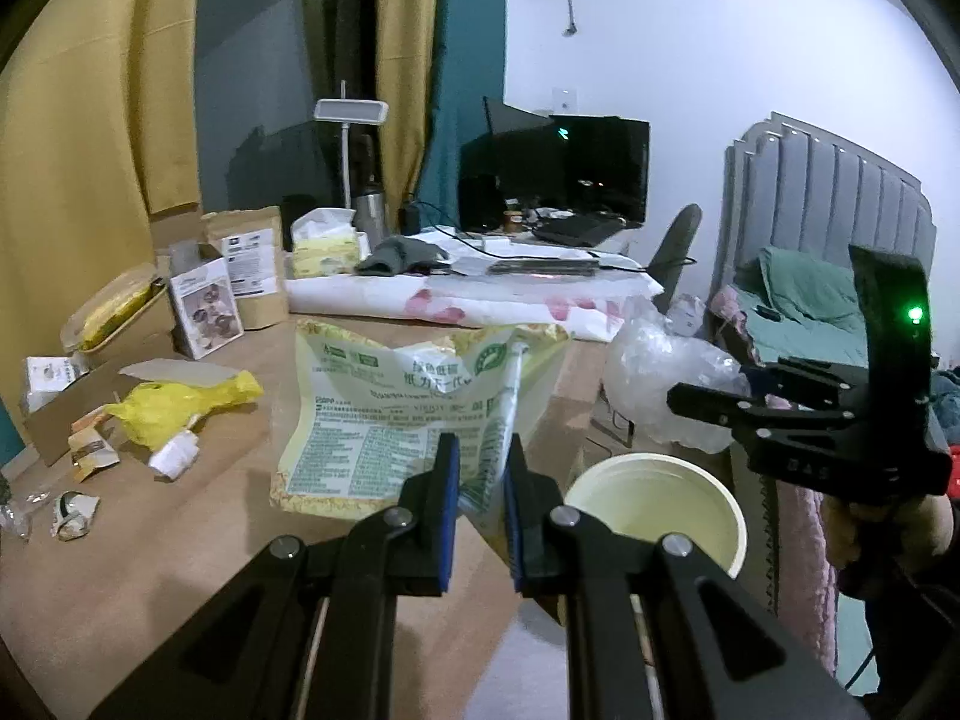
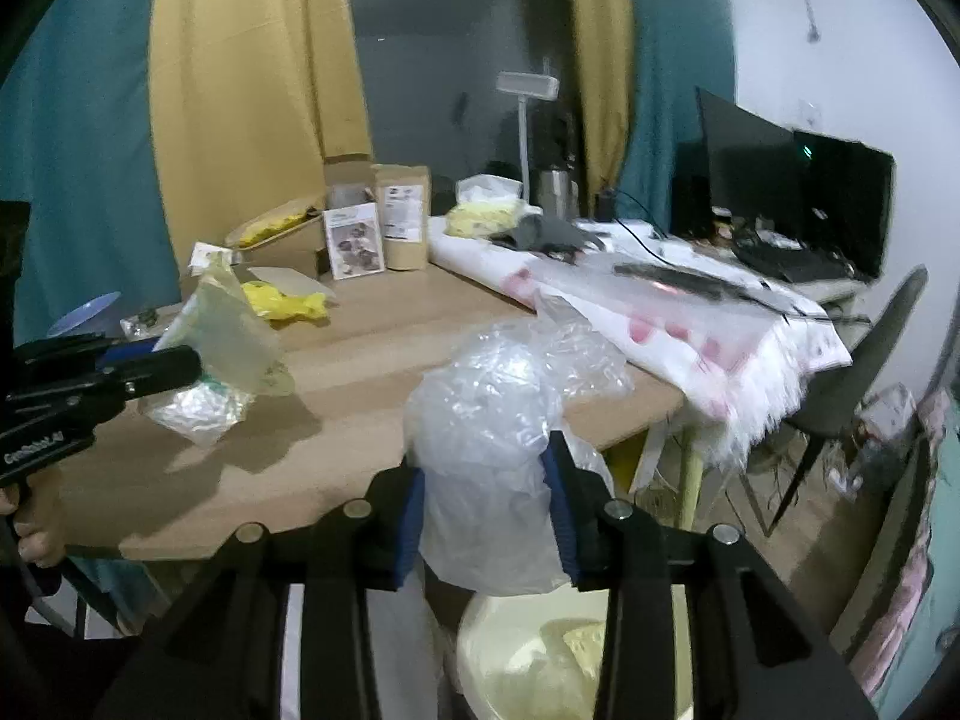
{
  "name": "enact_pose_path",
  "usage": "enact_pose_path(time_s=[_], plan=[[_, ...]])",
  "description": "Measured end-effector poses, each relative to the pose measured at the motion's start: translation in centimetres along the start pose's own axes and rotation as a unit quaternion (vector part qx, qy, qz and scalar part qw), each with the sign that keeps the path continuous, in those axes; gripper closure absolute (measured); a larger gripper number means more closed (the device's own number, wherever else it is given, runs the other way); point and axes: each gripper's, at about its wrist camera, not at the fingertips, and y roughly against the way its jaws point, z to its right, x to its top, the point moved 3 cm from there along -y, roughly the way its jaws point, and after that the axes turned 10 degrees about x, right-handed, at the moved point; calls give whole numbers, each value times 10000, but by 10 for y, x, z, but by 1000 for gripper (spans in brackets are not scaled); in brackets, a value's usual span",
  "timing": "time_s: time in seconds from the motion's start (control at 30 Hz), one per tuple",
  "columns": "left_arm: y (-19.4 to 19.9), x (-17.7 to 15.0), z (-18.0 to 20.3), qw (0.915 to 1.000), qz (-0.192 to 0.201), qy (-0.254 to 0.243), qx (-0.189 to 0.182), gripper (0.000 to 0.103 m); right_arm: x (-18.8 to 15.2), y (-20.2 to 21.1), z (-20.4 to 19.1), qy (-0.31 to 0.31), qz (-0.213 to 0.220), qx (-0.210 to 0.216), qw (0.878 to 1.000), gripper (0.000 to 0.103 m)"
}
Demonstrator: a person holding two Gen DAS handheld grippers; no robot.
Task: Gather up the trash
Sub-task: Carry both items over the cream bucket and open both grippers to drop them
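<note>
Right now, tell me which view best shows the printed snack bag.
Left wrist view: the printed snack bag faces the camera, its text visible, pinched in the left gripper. Right wrist view shows it only edge-on and blurred at the frame's left.

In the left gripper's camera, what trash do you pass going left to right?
Torn wrapper → yellow bag → green-and-white pouch, held in the left gripper → cream bin → clear plastic wrap.

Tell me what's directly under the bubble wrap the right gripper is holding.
The pale yellow bin sits right below the bubble wrap, with some crumpled trash already inside. The right gripper and the wrap hide part of its opening.
</note>
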Motion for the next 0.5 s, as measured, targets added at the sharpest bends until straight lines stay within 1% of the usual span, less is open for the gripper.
enact_pose_path(time_s=[0.1, 0.17, 0.23, 0.27, 0.33, 0.5], plan=[[-3, 1, 16, 9999, -19, -123, -63, 91, -11, 4, 20, -223, 9, -78, 9997, 64], [-7, 2, 27, 9997, -45, -207, -113, 91, -19, 7, 33, -421, 73, -55, 9991, 56], [-10, 2, 37, 9995, -64, -283, -158, 91, -25, 9, 47, -607, 123, -51, 9981, 36], [-12, 3, 43, 9992, -73, -331, -189, 91, -29, 11, 55, -729, 156, -52, 9972, 33], [-16, 3, 52, 9989, -100, -404, -236, 91, -36, 11, 67, -879, 161, -50, 9960, 31], [-30, 2, 81, 9972, -195, -607, -394, 91, -52, 18, 98, -1126, 201, -146, 9933, 30]])
